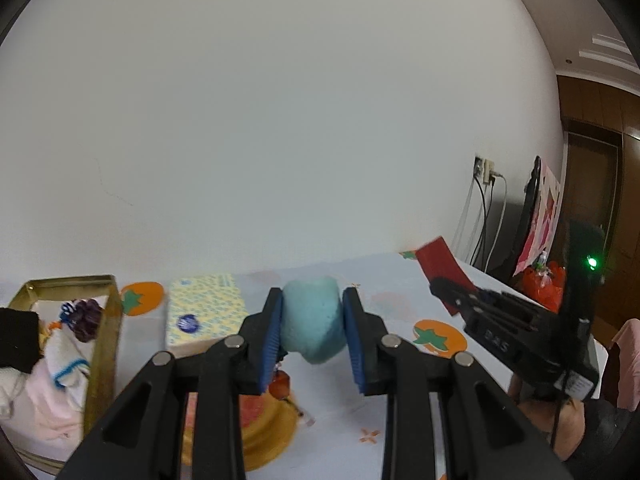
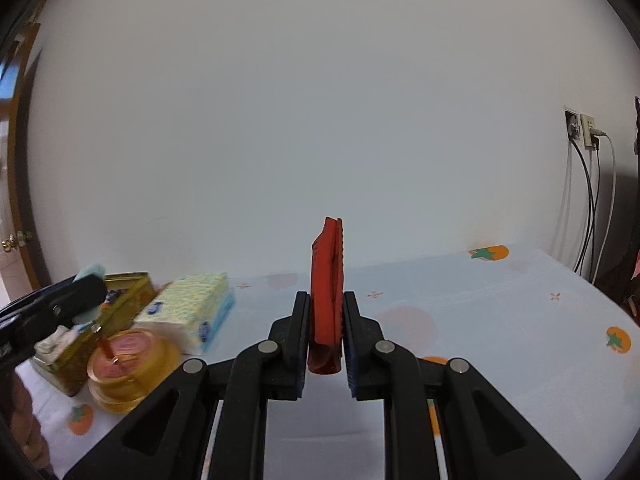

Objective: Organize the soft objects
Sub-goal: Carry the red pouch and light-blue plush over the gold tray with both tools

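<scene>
My left gripper (image 1: 313, 320) is shut on a soft light-blue sponge (image 1: 313, 316) and holds it above the table. My right gripper (image 2: 326, 328) is shut on a flat red pad (image 2: 327, 292), held upright on its edge above the table; it also shows in the left wrist view (image 1: 440, 270), to the right. A gold tin box (image 1: 100, 320) at the left holds a white cloth, a pink cloth and a purple item. In the right wrist view the box (image 2: 120, 304) lies far left, behind the left gripper.
A pack of tissues (image 1: 204, 312) lies beside the box. A round orange lidded container (image 2: 128, 364) stands in front of it. The tablecloth (image 2: 500, 320) is pale blue with orange fruit prints. A white wall stands behind. Cables and a socket (image 2: 580, 128) are at the right.
</scene>
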A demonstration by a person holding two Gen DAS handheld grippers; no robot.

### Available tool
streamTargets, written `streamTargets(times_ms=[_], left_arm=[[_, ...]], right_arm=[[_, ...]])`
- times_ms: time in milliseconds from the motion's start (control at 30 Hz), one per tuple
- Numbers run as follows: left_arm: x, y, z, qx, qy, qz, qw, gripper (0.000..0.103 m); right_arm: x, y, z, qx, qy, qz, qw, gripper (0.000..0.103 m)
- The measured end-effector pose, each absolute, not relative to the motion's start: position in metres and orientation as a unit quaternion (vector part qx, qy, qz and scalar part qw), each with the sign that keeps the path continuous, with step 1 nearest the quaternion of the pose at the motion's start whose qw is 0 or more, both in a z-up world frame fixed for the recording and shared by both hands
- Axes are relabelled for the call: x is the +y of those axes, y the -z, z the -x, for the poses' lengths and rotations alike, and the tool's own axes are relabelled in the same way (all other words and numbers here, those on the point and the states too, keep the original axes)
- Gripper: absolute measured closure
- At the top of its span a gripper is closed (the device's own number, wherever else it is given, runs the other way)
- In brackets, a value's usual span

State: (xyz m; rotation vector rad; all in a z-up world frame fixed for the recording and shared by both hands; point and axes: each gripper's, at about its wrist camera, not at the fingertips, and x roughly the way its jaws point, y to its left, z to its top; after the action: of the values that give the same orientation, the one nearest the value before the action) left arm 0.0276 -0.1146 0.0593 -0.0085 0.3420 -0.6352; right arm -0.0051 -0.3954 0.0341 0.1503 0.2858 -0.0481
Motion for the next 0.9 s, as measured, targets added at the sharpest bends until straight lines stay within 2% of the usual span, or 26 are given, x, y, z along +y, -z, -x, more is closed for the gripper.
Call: streamTargets(times_ms=[267,900], left_arm=[[-0.069,-0.065,-0.038,0.158,0.291,0.013,0.943,0.075],[0.061,-0.073,-0.077,0.145,0.173,0.050,0.973,0.075]], right_arm=[[-0.350,-0.040,0.008,0.140,-0.027,-0.120,0.982,0.086],[-0.208,-0.059,-0.037,0.125,-0.139,-0.087,0.978,0.086]])
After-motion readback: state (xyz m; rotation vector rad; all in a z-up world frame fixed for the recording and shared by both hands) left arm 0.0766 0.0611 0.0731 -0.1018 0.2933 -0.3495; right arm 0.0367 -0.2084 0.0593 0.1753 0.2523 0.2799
